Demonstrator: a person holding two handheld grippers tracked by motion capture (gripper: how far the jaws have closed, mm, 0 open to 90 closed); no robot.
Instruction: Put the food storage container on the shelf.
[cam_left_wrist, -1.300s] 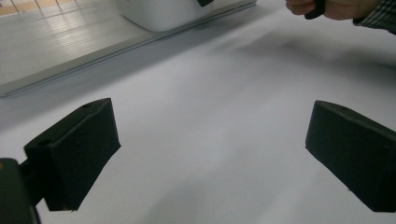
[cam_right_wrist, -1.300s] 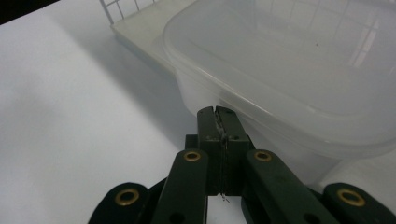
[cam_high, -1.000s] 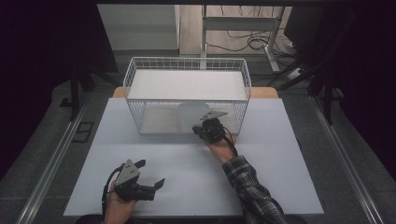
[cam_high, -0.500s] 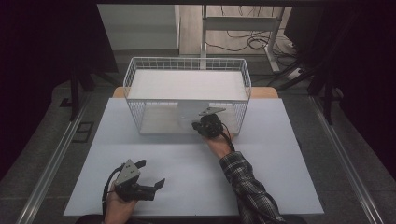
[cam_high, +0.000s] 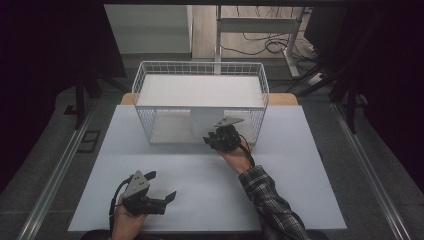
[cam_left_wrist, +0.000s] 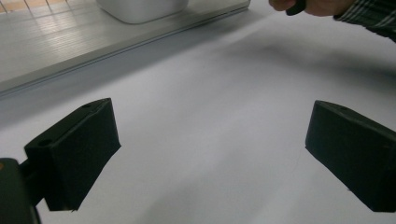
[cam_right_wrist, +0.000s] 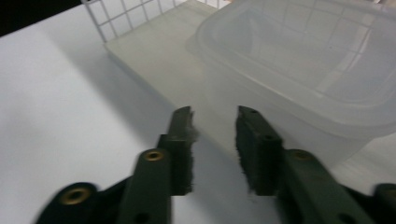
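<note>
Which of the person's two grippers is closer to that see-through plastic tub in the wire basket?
The right. The right gripper sits just in front of the plastic tub, at the wire basket's open front. The left gripper rests far back near the table's near edge.

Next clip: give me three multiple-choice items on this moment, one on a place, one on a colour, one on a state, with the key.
1. Where is the translucent plastic container?
A. In the wire basket, just ahead of the right tool
B. On the bare table beside the left tool
C. Between the left tool's jaws

2. What colour is the wire basket?
A. Red
B. White
C. Black

3. How do the left tool's jaws stand?
A. Shut on the container
B. Shut on nothing
C. Wide open over the table

Key: 1 A, the right gripper view shows the container beside white wire, straight ahead of its jaws. 2 B, the high view shows white wire. 3 C, the left gripper view shows bare table between far-apart jaws.
</note>
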